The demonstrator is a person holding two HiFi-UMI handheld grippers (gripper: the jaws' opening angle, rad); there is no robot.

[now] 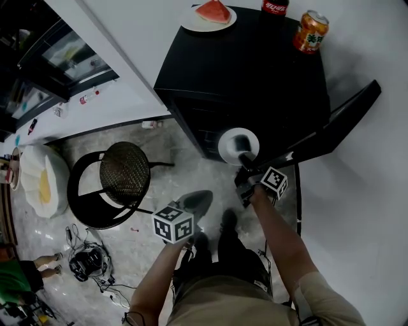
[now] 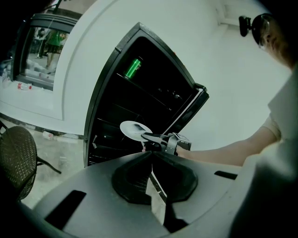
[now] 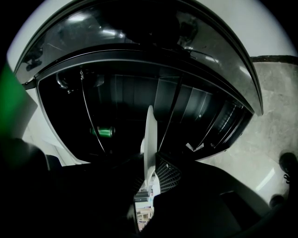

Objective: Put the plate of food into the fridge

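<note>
plate (image 1: 228, 144) (white) clamped in right gripper (image 1: 245, 156) at open fridge (image 1: 255, 76).

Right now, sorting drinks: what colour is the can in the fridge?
Green can, clearest in left gripper view.

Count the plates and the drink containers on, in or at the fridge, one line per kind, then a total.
Plates: 2, the watermelon plate on the fridge and the held plate in the right gripper.
Drink containers: 3, the red container and orange can on top, the green can inside.
Total: 5
</note>
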